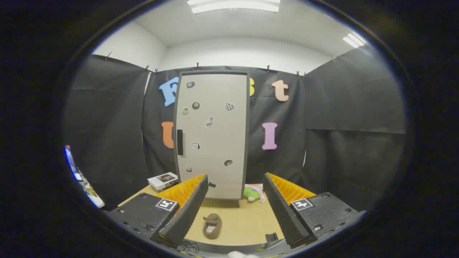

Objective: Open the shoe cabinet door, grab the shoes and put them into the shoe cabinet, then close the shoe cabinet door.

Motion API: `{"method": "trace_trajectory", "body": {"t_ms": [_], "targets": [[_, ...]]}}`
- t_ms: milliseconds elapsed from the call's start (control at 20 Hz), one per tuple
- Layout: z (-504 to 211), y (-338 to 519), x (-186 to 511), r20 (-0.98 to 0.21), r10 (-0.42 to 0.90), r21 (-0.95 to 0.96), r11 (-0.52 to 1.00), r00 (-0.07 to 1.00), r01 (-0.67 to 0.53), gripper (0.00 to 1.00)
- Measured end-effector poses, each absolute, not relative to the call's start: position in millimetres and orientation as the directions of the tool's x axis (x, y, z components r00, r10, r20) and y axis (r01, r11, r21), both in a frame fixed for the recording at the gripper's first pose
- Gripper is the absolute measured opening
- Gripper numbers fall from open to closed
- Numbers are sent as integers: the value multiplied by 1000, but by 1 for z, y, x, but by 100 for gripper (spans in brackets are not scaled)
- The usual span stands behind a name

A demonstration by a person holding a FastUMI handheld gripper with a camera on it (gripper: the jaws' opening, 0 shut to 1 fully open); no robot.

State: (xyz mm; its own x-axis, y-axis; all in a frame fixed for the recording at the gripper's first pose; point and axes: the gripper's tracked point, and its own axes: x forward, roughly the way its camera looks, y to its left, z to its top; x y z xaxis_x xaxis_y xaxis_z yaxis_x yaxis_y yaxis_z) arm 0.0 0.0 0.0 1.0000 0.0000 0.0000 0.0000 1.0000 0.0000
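Observation:
A tall shoe cabinet (212, 136) stands on the wooden floor beyond my fingers, its pale door shut and dotted with several stickers. A dark vertical handle (179, 142) sits on the door's left edge. One brown shoe (212, 225) lies on the floor between my fingers, closer to the left one, toe pointing at me. My gripper (235, 211) is open, held well back from the cabinet, with nothing between its fingers.
A stack of books (163, 180) lies to the left of the cabinet's foot. A green and pink soft toy (255, 193) lies to the right of it. A small black object (271, 237) rests on the floor by my right finger. Black cloth walls close in all around.

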Motion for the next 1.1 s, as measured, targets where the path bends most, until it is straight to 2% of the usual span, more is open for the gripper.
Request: {"method": "trace_trajectory", "body": {"t_ms": [450,1100], "targets": [[3,15,-5,-13,7,7,1000,1000,-7,100],[-7,35,9,-50,-51,22,998,997,52,100]]}}
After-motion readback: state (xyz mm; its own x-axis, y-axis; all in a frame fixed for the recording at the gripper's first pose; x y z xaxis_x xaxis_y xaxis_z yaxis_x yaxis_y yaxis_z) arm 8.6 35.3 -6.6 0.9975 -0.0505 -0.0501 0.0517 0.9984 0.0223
